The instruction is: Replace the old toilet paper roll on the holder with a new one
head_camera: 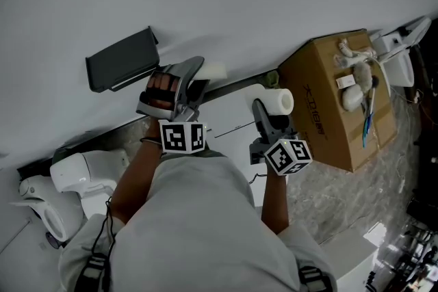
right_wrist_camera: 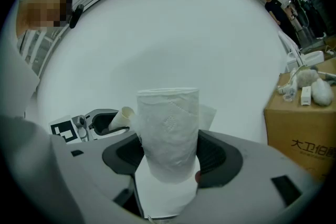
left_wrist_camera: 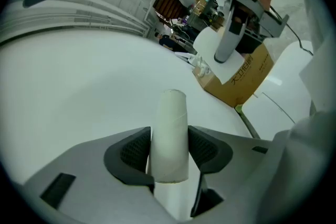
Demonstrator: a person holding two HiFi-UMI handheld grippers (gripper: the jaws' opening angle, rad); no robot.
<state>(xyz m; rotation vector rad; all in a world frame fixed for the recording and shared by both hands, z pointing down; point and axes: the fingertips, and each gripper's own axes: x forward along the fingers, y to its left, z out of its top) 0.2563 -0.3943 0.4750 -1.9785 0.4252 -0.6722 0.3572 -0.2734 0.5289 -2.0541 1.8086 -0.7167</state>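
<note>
My left gripper [left_wrist_camera: 169,150] is shut on an empty cardboard tube [left_wrist_camera: 170,131], which stands up between the pads. In the head view this gripper [head_camera: 197,76] holds the tube [head_camera: 213,70] close to the white wall, to the right of the dark holder [head_camera: 122,59]. A new white toilet paper roll [right_wrist_camera: 168,131] is clamped in my right gripper [right_wrist_camera: 168,153], a loose sheet hanging off its right side. Seen from the head view, the right gripper [head_camera: 267,107] and its roll [head_camera: 277,100] are right of the left gripper, a little off the wall.
A brown cardboard box [head_camera: 342,102] with small white items on top stands at the right against the wall. A white toilet [head_camera: 75,174] is at the lower left. A dark strip [head_camera: 233,87] runs along the foot of the wall. The floor is grey marble.
</note>
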